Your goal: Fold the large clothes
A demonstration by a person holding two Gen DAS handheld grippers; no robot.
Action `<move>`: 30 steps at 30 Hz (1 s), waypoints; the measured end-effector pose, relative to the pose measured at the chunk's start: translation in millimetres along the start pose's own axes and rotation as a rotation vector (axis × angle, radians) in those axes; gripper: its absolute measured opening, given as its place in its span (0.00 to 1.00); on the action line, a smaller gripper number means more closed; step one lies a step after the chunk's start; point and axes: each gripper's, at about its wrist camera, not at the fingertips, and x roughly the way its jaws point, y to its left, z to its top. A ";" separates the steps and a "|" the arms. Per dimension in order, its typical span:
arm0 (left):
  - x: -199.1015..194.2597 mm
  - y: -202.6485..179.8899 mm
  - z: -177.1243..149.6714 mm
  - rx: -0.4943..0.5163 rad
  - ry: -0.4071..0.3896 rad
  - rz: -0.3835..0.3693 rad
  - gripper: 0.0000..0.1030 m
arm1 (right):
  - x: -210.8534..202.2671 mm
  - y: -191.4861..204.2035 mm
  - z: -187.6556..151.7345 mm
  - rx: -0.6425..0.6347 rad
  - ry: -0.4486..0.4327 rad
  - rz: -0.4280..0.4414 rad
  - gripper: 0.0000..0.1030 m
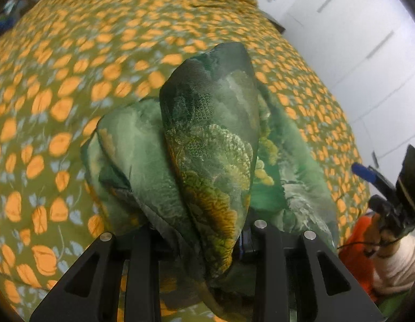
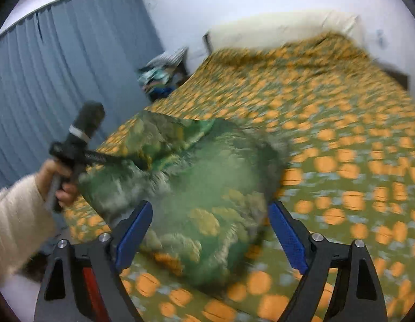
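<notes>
A green floral garment (image 1: 215, 134) is bunched up on the orange-flowered bedspread (image 1: 73, 67). My left gripper (image 1: 202, 230) is shut on a thick fold of it. The fold stands up between the jaws and hides the fingertips. In the right wrist view the same garment (image 2: 202, 187) lies crumpled near the bed's corner. My right gripper (image 2: 210, 234) is open just above it, its blue pads (image 2: 132, 230) wide apart and not pressing the cloth. At the left a hand holds the left gripper (image 2: 143, 161), its tip in the garment's edge. The right gripper (image 1: 403, 187) shows at the left wrist view's right edge.
The bedspread (image 2: 341, 134) covers the whole bed, with a cream pillow (image 2: 282, 26) at the head. Blue curtains (image 2: 59, 67) hang on the left, beside a pile of things (image 2: 161, 77). White cupboard doors (image 1: 355, 40) stand past the bed. Something orange (image 1: 360, 241) lies low by my cream sleeve (image 1: 400, 265).
</notes>
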 end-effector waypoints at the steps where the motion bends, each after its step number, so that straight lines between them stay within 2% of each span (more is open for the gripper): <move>1: -0.5 6.5 -1.9 -0.010 -0.004 -0.008 0.30 | 15.6 5.7 5.1 -0.014 0.034 0.034 0.69; 2: -0.4 15.0 -4.1 -0.025 -0.012 -0.020 0.31 | 32.5 13.7 7.4 -0.032 0.070 0.069 0.67; 4: 1.6 26.8 -7.8 -0.043 -0.021 -0.038 0.32 | 58.0 28.3 5.4 -0.077 0.109 0.106 0.53; 5: 3.1 32.1 -9.5 -0.047 -0.024 -0.038 0.33 | 73.3 37.6 2.3 -0.105 0.140 0.122 0.50; 8: 12.6 48.9 -19.6 -0.070 -0.021 -0.034 0.37 | 110.4 48.0 -8.3 -0.146 0.201 0.133 0.47; 12: 25.7 73.8 -36.4 -0.135 -0.031 -0.081 0.42 | 145.9 34.7 -28.1 -0.092 0.273 0.129 0.43; 17: 28.9 79.1 -43.2 -0.164 -0.060 -0.109 0.43 | 154.5 34.1 -45.2 -0.136 0.261 0.082 0.43; 21: 23.4 75.0 -41.0 -0.146 -0.064 -0.110 0.46 | 132.9 56.0 -22.8 -0.153 0.255 0.046 0.42; 24: 23.6 73.8 -38.5 -0.133 -0.056 -0.111 0.46 | 114.2 79.4 0.8 -0.154 0.183 0.114 0.43; 26: 26.1 76.2 -37.4 -0.139 -0.051 -0.114 0.47 | 123.5 98.5 7.2 -0.152 0.196 0.175 0.43; 28: 26.1 76.5 -36.5 -0.143 -0.041 -0.112 0.49 | 140.1 118.9 0.0 -0.195 0.209 0.240 0.42; 30: 28.9 77.0 -34.5 -0.136 -0.021 -0.082 0.54 | 155.2 136.8 -16.0 -0.270 0.232 0.256 0.42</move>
